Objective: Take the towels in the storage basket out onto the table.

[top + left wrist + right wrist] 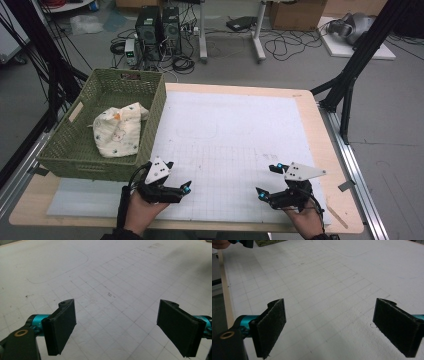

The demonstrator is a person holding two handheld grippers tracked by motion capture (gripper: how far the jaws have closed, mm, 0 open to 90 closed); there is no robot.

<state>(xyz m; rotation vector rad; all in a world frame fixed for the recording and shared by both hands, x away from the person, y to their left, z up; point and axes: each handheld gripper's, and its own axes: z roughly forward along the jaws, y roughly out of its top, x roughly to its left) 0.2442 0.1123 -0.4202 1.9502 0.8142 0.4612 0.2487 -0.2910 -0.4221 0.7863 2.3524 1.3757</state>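
Holding both grippers low over the near edge of the mat, you have nothing in either one. Your left gripper (pixel 176 177) sits just in front of the basket's near right corner with its jaws spread wide; in the left gripper view the two black pads (pixel 61 326) stand far apart with only gridded mat (pixel 112 290) between them. Your right gripper (pixel 267 181) hovers over the right part of the mat, also released, and its own view shows bare mat between the felt-faced pads (pixel 270 325), with your other hand and a sliver of basket at the top left corner.

Moving outward, the white mat (pixel 235 135) covers most of the table (pixel 320 130) and carries no object that I can see, just a faint pencilled outline and grid lines. The green basket (pixel 155 107) stands at the left, touching or overlapping the mat's left edge. Inside it lies the cloth (pixel 120 131), a cream bundle with small printed figures, crumpled or loosely folded against the right wall; from this height I can't tell which.

Judging from that, you are either at the very start or at the very end of the work. If the job is to take the cloth out and lay or fold it on the mat, nothing is done yet: reaching in, lifting it clear of the wall and spreading it out all remain. If the job was to put it away, it is already in the basket and your grippers are simply resting clear of it. Your left gripper is the nearer one to it.
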